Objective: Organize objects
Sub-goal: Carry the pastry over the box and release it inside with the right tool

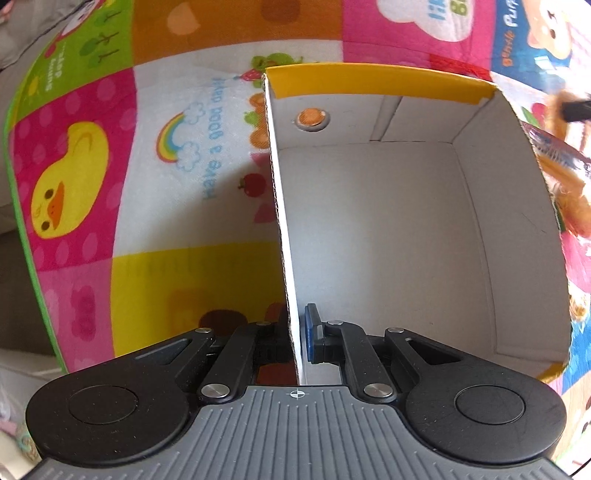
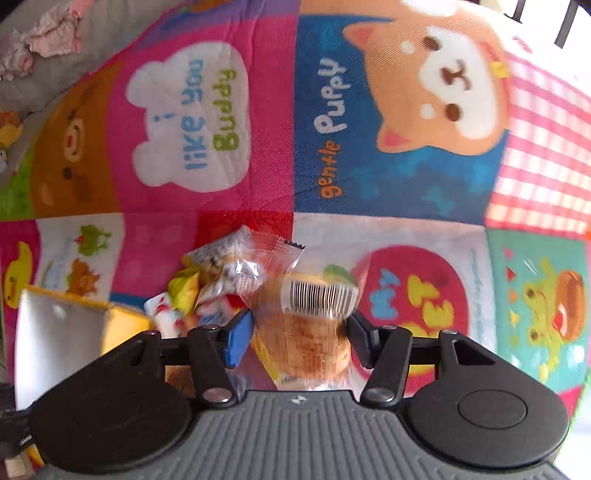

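An open cardboard box point(image 1: 388, 229) with white inside and a yellow rim lies on the colourful play mat. My left gripper point(image 1: 295, 332) is shut on the box's left wall, one finger inside and one outside. The box is empty inside. In the right wrist view my right gripper point(image 2: 301, 334) straddles a clear-wrapped bread snack point(image 2: 314, 317) with a barcode label; its jaws stand apart around the packet. More wrapped snacks point(image 2: 218, 280) lie in a pile just left of it. The box corner point(image 2: 62, 325) shows at the lower left.
The patchwork mat point(image 2: 332, 147) with cartoon animals covers the floor. A brown plush toy point(image 1: 569, 184) lies right of the box. Pink cloth point(image 2: 55, 33) lies on grey floor at the mat's far left edge.
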`<control>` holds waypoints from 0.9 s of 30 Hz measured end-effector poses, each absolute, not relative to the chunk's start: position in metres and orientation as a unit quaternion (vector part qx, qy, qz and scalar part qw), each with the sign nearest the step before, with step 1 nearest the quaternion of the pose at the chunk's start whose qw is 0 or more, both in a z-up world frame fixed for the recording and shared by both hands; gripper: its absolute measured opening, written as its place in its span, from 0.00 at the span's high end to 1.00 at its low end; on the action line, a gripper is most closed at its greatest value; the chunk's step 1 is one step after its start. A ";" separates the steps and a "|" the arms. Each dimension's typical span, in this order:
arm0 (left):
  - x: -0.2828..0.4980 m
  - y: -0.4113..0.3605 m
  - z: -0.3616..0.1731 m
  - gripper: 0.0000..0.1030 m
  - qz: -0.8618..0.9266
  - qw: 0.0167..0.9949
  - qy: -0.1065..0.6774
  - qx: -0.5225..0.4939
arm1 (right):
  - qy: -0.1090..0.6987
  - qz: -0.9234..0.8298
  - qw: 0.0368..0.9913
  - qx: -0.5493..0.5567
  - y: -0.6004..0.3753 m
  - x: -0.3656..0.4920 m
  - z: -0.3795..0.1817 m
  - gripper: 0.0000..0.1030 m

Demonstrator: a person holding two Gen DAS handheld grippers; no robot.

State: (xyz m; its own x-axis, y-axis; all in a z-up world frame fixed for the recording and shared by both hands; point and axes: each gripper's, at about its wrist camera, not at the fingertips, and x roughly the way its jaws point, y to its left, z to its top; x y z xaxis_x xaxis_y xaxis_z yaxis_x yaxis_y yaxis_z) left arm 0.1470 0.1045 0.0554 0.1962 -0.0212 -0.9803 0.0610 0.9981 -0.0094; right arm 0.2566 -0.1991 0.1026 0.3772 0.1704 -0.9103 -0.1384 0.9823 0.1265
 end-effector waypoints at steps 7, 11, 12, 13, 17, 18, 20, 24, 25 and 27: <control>0.143 0.111 0.055 0.92 -0.057 0.777 0.627 0.017 | 0.531 0.056 0.844 0.051 -0.200 0.133 0.180 0.47; 0.144 0.113 0.055 0.91 -0.066 0.776 0.626 0.020 | 0.547 0.040 0.831 0.088 -0.181 0.071 0.204 0.47; 0.143 0.114 0.055 0.91 -0.069 0.776 0.626 0.021 | 0.552 0.047 0.827 0.093 -0.172 0.055 0.211 0.47; 0.143 0.115 0.054 0.91 -0.072 0.775 0.627 0.021 | 0.556 0.055 0.824 0.094 -0.162 0.044 0.216 0.47; 0.143 0.119 0.055 0.91 -0.076 0.775 0.627 0.016 | 0.566 0.106 0.812 0.094 -0.115 0.019 0.233 0.47; 0.142 0.120 0.055 0.91 -0.075 0.774 0.628 0.013 | 0.564 0.121 0.812 0.091 -0.103 0.017 0.239 0.47; 0.141 0.122 0.056 0.91 -0.074 0.771 0.632 0.005 | 0.553 0.144 0.816 0.086 -0.085 0.021 0.247 0.47; 0.142 0.128 0.057 0.91 -0.069 0.765 0.641 -0.010 | 0.520 0.182 0.831 0.077 -0.061 0.046 0.263 0.46; 0.142 0.130 0.058 0.91 -0.065 0.764 0.642 -0.016 | 0.518 0.190 0.830 0.075 -0.058 0.053 0.264 0.40; 0.142 0.133 0.058 0.91 -0.060 0.763 0.644 -0.026 | 0.508 0.205 0.835 0.058 -0.054 0.061 0.270 0.33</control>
